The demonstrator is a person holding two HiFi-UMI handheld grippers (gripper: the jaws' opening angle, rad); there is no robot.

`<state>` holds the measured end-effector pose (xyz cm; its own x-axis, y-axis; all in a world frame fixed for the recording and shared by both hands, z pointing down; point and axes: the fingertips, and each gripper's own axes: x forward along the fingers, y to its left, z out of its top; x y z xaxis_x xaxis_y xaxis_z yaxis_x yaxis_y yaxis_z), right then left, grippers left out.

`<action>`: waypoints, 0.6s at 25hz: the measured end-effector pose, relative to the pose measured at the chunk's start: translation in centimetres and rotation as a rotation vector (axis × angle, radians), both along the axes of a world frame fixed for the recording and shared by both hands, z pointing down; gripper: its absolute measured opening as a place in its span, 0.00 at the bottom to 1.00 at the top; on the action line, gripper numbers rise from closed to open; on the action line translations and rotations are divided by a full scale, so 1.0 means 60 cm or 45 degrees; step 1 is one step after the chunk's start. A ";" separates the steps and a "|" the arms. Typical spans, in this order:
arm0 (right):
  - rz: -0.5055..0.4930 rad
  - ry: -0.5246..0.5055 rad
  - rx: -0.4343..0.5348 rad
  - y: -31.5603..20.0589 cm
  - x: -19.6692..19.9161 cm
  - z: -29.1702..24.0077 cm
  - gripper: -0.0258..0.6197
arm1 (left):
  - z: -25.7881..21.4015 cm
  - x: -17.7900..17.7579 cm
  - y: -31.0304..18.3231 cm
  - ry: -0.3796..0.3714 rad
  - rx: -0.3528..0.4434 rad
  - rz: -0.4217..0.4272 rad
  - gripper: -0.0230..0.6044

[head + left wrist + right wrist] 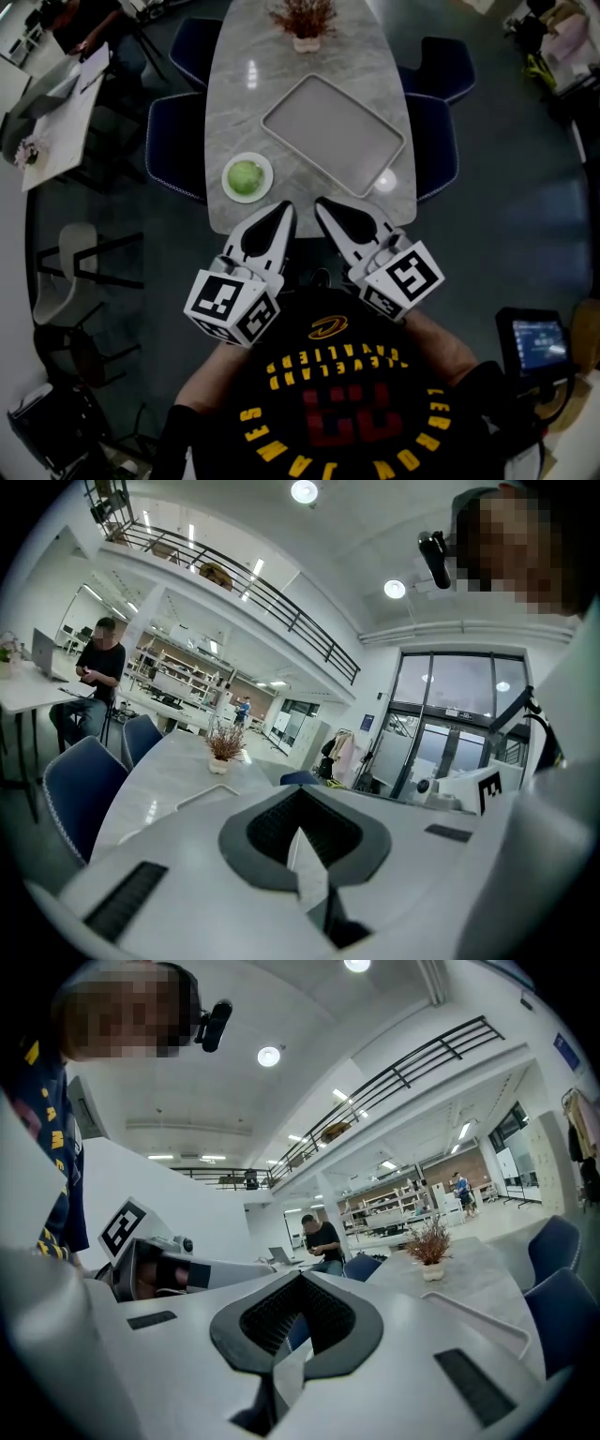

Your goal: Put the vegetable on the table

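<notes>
Left gripper (279,214) and right gripper (324,208) were both pressed together with nothing between the jaws; each gripper's own view showed the two tips meeting and only an empty hollow behind them. In the head view the two grippers were held close to the person's chest, at the near edge of the surface (246,94), with their tips pointing toward it. The vegetable (245,176), a round green one, lay on a small plate (268,184) that stood at the near left part of the surface, just beside the left gripper's tips but apart from them. A bare tray (330,131) lay in the middle of the surface, to the right of the plate and not touching it. As I judge it, the task was not yet begun if the vegetable must go onto the bare surface: no gripper held it, so the reaching, the grasping and the placing were all left. If resting on the plate already counts, little was left. The vegetable looked almost like a ball from above, so I could not find a clear long axis, and I could not tell which way its stem end pointed.
</notes>
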<state>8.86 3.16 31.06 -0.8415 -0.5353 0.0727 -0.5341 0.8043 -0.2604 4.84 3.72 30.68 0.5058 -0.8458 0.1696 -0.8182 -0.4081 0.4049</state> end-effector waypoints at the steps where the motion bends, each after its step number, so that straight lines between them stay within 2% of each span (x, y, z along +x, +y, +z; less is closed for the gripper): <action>1: 0.000 0.004 0.004 0.002 0.000 0.000 0.05 | -0.001 0.000 0.003 -0.001 0.001 -0.003 0.04; 10: -0.013 0.086 0.045 -0.002 -0.022 0.030 0.05 | 0.016 -0.008 -0.002 -0.040 -0.006 0.021 0.04; 15: -0.017 0.032 0.025 0.028 0.012 -0.010 0.05 | -0.006 0.033 0.026 -0.064 -0.019 0.010 0.04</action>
<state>9.56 4.84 30.48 -0.8466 -0.5257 0.0835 -0.5296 0.8162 -0.2311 6.82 5.30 30.29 0.5030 -0.8390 0.2075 -0.8345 -0.4090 0.3693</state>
